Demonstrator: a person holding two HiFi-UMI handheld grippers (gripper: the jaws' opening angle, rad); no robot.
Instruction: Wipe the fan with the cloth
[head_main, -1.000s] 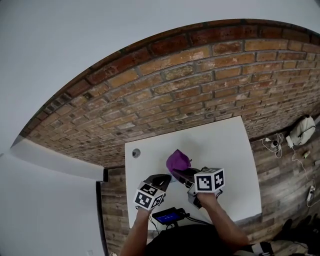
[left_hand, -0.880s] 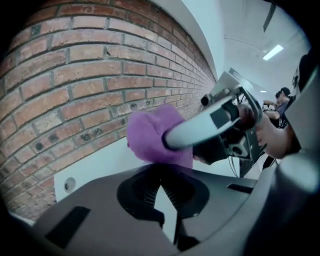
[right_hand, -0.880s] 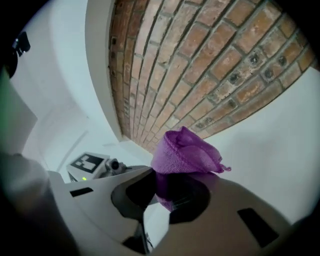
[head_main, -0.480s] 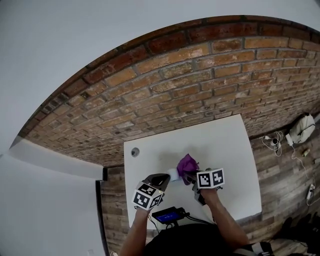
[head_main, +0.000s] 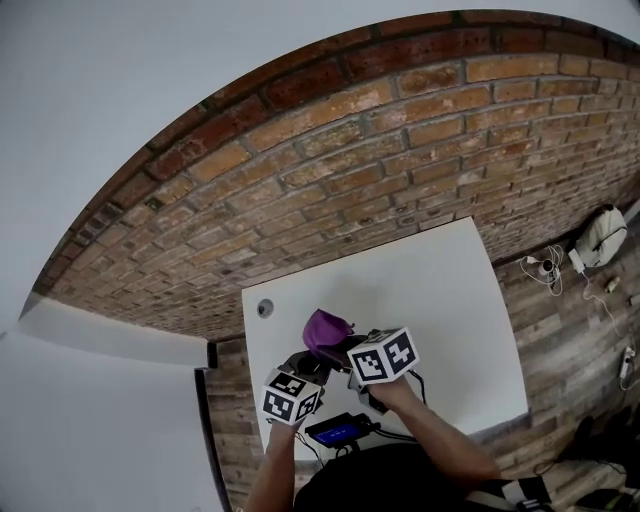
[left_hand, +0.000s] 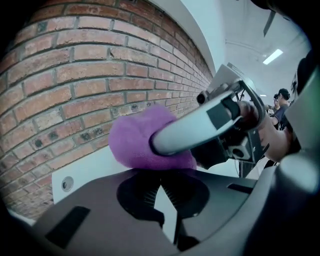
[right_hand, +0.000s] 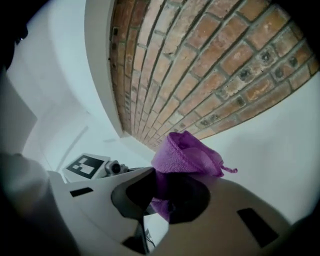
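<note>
Low at the frame's middle, above the white bench (head_main: 440, 300), my right gripper (right_hand: 162, 195) grasps the purple cloth (head_main: 322, 328), bunched; my left gripper (left_hand: 160, 195) beside it is clenched, empty. No fan shows, so I'd grip firmly, wiping with gentle strokes

In the head view the left gripper (head_main: 304, 364) and right gripper (head_main: 346, 348) crowd together, so the fan cannot be made out, and the purple cloth (head_main: 324, 328) shows only its top. In the right gripper view the jaws swallow the cloth's lower folds. In the left gripper view the distant people (left_hand: 281, 100) are too small to tell, and a pale sliver between the closed jaws stays unidentifiable.
</note>
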